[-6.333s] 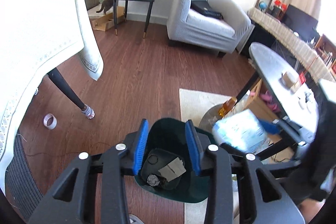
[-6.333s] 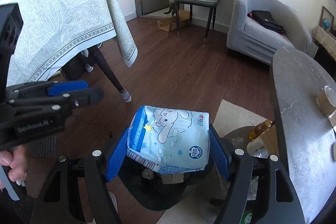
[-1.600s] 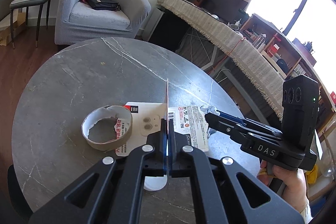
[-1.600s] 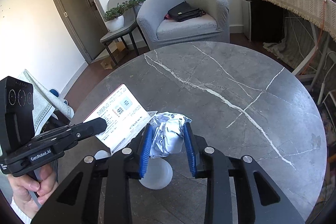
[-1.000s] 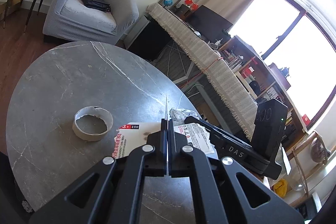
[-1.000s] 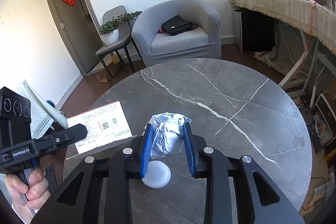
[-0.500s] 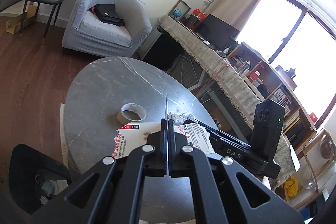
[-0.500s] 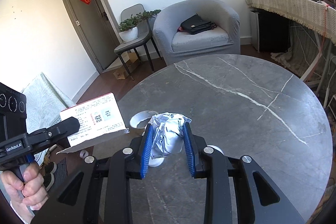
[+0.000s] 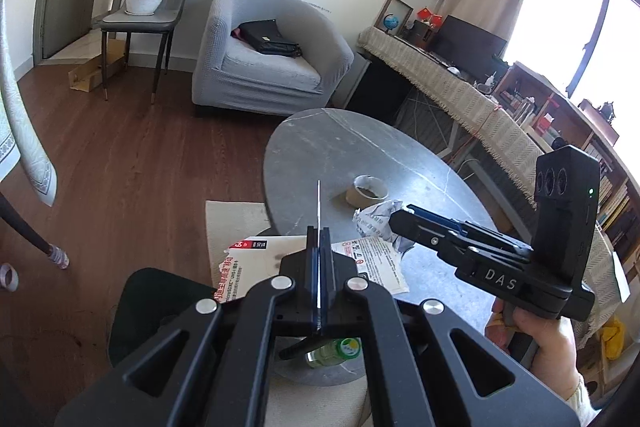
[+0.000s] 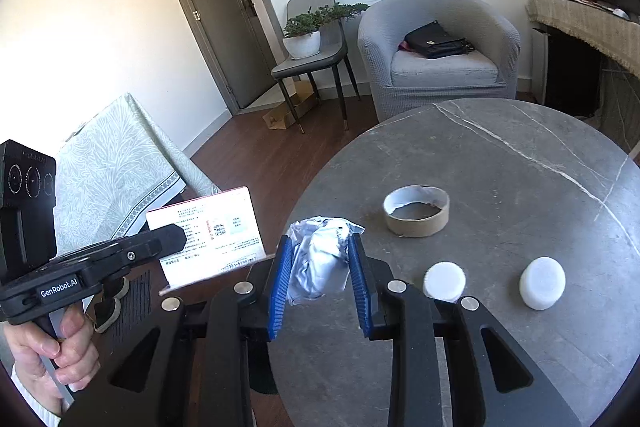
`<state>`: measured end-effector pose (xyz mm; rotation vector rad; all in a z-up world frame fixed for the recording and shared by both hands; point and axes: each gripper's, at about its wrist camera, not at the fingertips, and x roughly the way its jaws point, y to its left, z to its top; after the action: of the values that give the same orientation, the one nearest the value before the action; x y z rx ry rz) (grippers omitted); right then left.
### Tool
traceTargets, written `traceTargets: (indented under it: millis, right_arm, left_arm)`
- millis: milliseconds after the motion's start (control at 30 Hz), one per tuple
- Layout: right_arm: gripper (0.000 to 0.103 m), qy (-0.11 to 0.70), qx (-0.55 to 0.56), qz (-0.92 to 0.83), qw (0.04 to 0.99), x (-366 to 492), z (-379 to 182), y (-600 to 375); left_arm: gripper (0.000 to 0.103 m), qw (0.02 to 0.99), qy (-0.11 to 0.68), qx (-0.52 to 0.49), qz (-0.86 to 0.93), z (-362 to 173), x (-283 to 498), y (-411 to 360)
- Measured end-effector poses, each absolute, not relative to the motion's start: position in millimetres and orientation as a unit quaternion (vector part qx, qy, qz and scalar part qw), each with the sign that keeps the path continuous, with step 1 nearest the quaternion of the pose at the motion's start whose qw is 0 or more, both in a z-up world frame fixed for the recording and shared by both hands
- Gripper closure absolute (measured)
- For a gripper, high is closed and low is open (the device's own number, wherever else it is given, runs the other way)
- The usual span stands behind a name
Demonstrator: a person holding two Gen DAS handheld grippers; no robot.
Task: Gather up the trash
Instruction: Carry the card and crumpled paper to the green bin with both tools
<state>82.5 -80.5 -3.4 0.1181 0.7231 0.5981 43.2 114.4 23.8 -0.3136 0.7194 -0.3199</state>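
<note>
- Two pieces of trash held, both at the near edge of the round table [image 10: 500,187].
- Left gripper [image 9: 319,267] clamped flat on a printed card [image 10: 208,227]: thin, stiff, light; best pinched by an edge, likely to slip.
- Right gripper [image 10: 322,263] narrowed around a crumpled wrapper [image 10: 320,259]: soft, springy, weightless; squeezable mid-bulk.
- Off the table's left edge, low: dark bin [image 9: 160,299].
</note>
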Motion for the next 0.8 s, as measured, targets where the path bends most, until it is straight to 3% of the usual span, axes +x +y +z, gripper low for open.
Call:
traceTargets:
  millis: [367, 800]
  right_arm:
    - [0.077, 0.352, 0.032, 0.314, 0.881, 80.9, -9.1, -28.0]
    - [0.077, 0.378, -0.001, 0.345, 0.859, 77.9, -29.6, 33.1]
  left_arm:
    - [0.102, 0.914, 0.368, -0.135, -0.106, 7.6, 24.7, 169.4]
    - [0.102, 0.881, 0.458, -0.103, -0.055, -53.2, 26.5, 202.5]
